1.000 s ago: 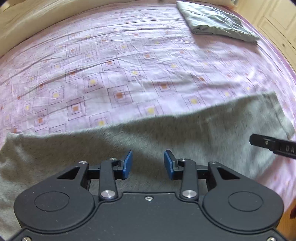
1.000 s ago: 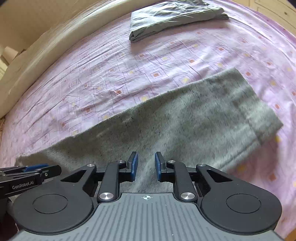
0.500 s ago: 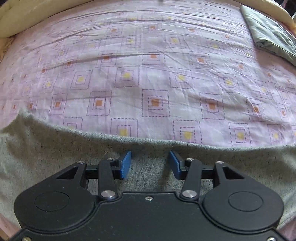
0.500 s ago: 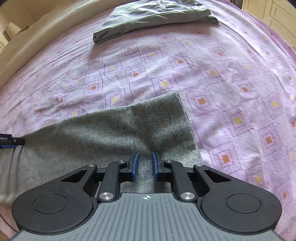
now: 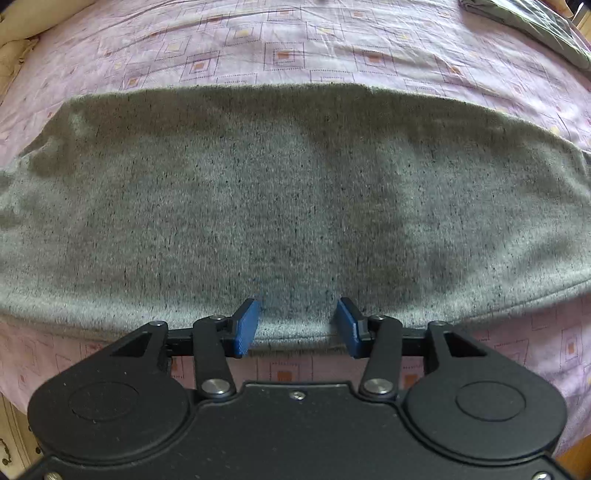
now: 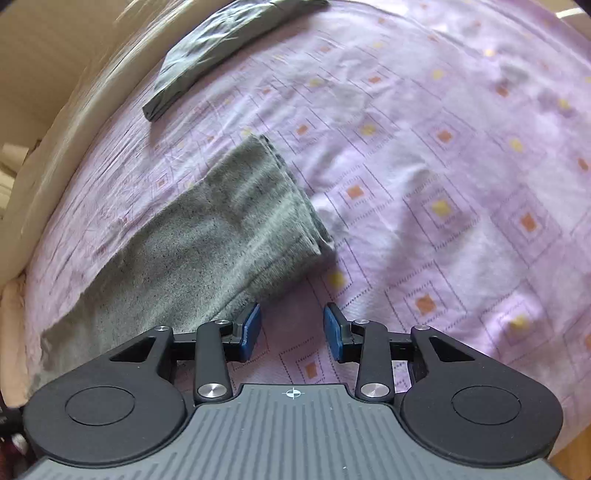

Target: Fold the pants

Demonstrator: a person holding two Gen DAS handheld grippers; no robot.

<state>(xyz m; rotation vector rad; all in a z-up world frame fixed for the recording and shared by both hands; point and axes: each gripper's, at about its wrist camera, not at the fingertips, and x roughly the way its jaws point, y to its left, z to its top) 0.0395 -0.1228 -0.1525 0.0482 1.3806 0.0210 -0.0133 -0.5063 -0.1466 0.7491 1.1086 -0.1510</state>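
The grey knit pants [image 5: 295, 192] lie flat across the purple patterned bedsheet [image 5: 295, 48] and fill most of the left wrist view. My left gripper [image 5: 297, 328] points steeply down at their near edge. It is open, with the fabric's edge lying between the blue pads, which do not press on it. In the right wrist view the pants [image 6: 221, 229] stretch from the lower left to a folded end near the middle. My right gripper [image 6: 291, 332] hangs just past that end over bare sheet. Its jaws are opening and hold nothing; the cloth lies beside its left fingertip [image 6: 251, 328].
A folded dark grey-green garment [image 6: 221, 48] lies at the far side of the bed, also at the top right corner [image 5: 528, 22] of the left wrist view. A cream padded bed edge [image 6: 55, 110] curves along the left. Wrinkled bedsheet [image 6: 461, 184] spreads to the right.
The left gripper has drawn back from the pants' far edge to their near edge. The right gripper has slid right, off the pants' end onto the sheet, and its jaws have widened.
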